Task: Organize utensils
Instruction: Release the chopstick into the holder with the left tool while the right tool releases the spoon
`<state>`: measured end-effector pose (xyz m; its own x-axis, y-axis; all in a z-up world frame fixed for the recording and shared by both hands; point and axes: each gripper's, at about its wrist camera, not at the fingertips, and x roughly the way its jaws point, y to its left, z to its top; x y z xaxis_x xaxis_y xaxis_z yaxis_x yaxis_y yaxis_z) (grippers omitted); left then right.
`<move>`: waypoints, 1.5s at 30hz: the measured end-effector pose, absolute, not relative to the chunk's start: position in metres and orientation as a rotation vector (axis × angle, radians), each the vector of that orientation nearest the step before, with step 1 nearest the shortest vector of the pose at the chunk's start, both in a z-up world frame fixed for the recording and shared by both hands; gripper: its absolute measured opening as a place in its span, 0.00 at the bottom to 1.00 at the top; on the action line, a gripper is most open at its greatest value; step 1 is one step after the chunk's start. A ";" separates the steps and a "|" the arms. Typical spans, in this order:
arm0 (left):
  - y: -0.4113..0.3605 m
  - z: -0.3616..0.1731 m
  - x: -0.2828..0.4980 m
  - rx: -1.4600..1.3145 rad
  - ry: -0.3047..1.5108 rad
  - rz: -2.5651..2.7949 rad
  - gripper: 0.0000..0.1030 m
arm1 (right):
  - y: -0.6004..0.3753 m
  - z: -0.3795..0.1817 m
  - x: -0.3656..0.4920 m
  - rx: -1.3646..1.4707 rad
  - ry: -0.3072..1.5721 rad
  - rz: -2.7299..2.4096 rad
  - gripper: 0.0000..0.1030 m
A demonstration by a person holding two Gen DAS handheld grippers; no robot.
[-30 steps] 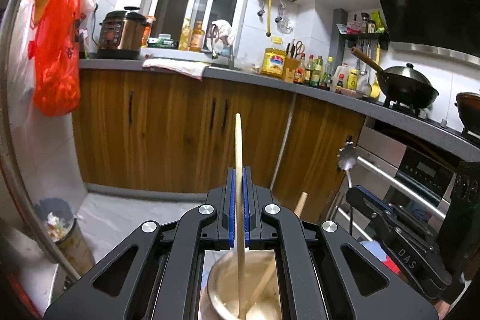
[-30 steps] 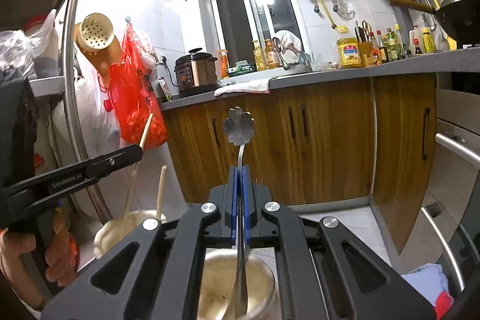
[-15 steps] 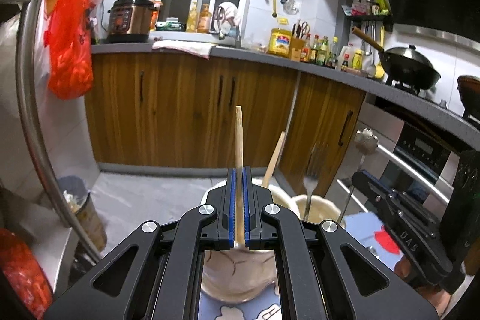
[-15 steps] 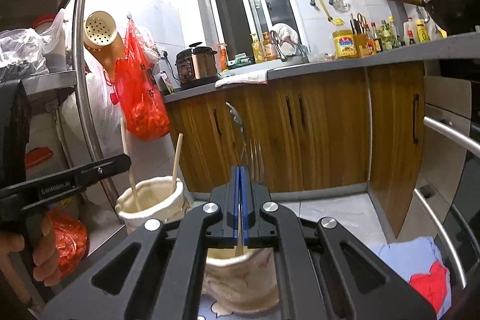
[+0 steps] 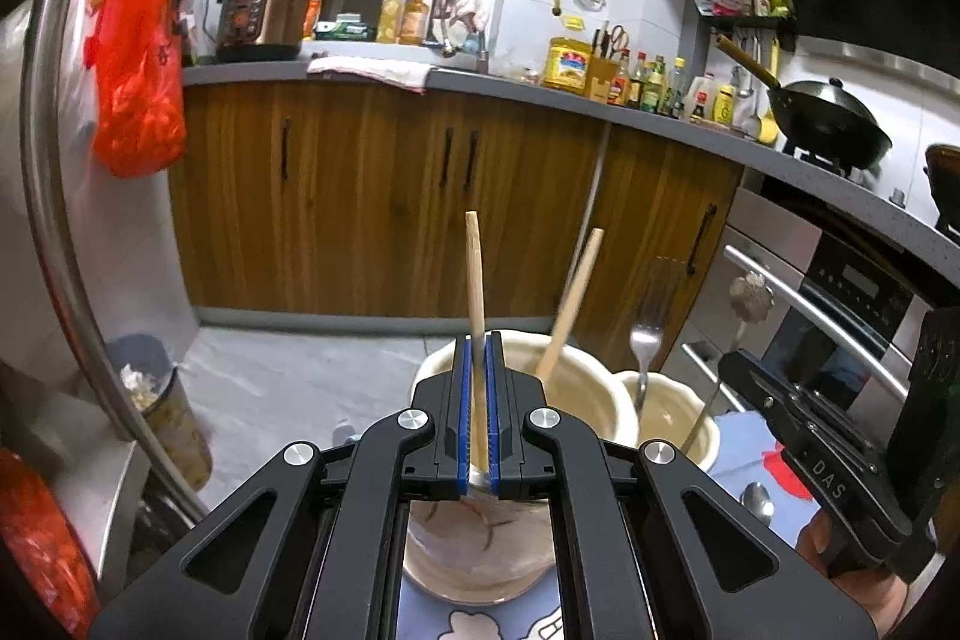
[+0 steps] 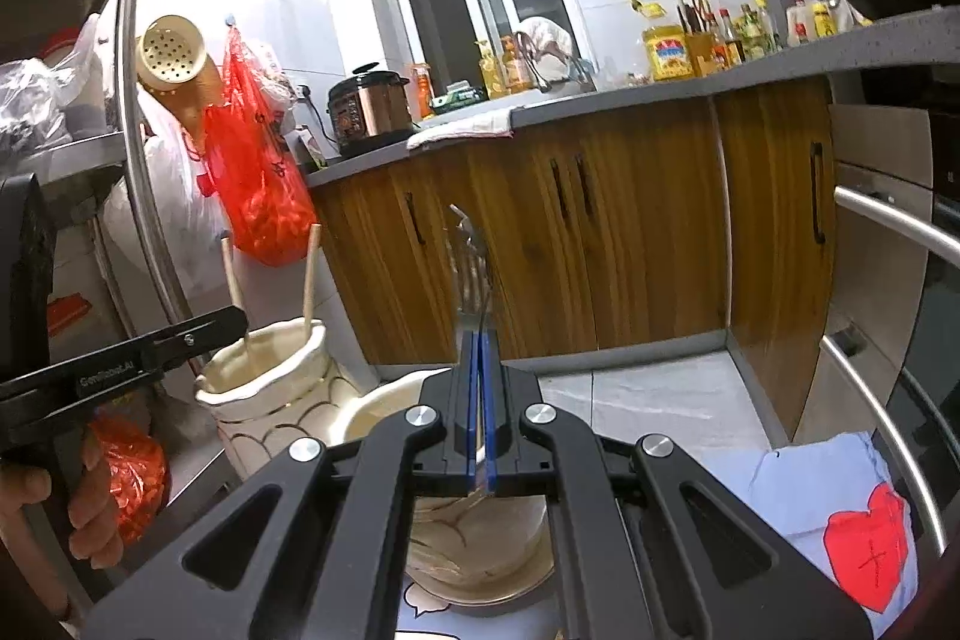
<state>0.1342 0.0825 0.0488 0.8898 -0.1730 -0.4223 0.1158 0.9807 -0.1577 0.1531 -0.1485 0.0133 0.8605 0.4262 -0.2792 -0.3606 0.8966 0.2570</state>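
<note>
The left tool (image 5: 478, 412) clamps a wooden chopstick (image 5: 475, 292) above a cream ceramic holder (image 5: 594, 400). The right tool (image 6: 479, 412), lettered "DAS", pinches a fork (image 6: 474, 274) over another cream pot (image 6: 384, 406). Beyond, a second chopstick (image 5: 570, 304) leans inside the holder.

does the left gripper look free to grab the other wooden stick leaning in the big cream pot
Probably not as things stand: the left gripper is already shut on one wooden stick. The other stick leans unblocked in the pot just to its right.
</note>
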 end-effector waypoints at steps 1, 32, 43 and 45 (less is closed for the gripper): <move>0.084 0.049 0.136 -0.137 0.452 -0.151 0.05 | -0.149 0.012 0.155 0.203 0.342 0.413 0.01; 0.086 0.055 0.131 -0.094 0.444 -0.080 0.30 | -0.153 0.024 0.163 0.225 0.427 0.380 0.31; 0.052 0.082 0.083 -0.017 0.451 -0.140 0.72 | -0.185 0.051 0.108 0.180 0.434 0.375 0.76; 0.042 0.086 0.072 -0.001 0.447 -0.160 0.76 | -0.193 0.053 0.094 0.162 0.425 0.364 0.83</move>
